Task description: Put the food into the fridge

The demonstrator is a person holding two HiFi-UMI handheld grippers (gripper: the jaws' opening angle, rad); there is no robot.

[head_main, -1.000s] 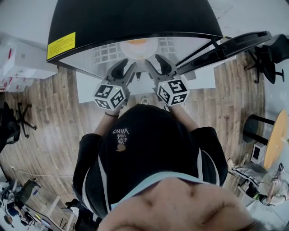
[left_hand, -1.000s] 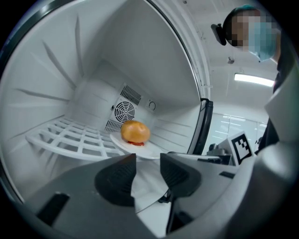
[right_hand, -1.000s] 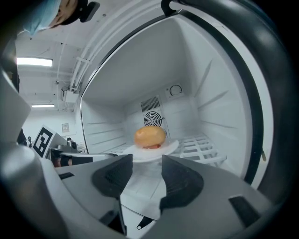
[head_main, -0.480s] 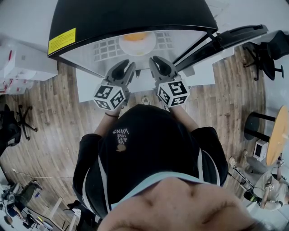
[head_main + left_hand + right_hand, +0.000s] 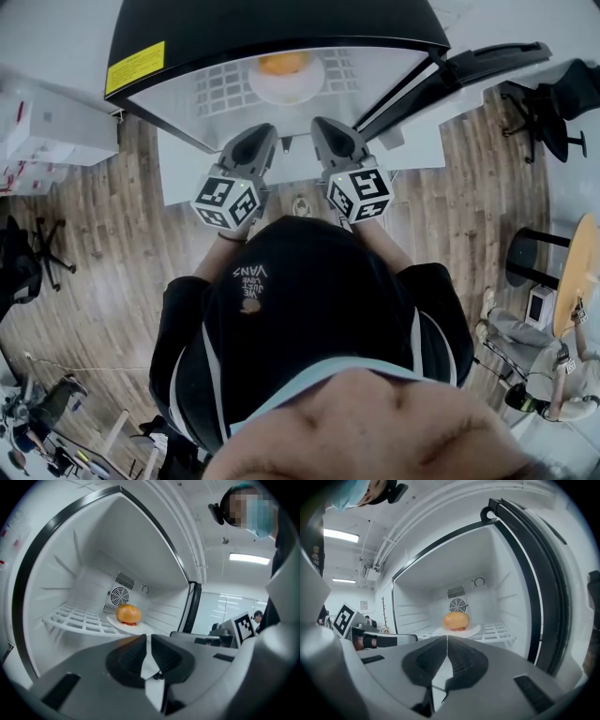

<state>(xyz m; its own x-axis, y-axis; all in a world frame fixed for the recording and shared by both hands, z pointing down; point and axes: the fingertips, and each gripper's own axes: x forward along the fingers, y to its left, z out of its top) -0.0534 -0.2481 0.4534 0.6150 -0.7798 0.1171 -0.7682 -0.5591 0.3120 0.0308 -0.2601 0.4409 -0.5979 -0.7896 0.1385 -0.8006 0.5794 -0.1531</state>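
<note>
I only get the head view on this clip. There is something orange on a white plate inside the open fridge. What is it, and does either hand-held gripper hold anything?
Observer: The right gripper view shows a round bun with a red layer under it, sitting on the plate.
Operator: Anything behind it that I can't see?
Observer: A round fan grille sits behind the plate.
Operator: And the jaws?
Observer: The left hand-held gripper and the right hand-held gripper have just been closing. Each pair of jaws meets with nothing between them, short of the plate.
</note>
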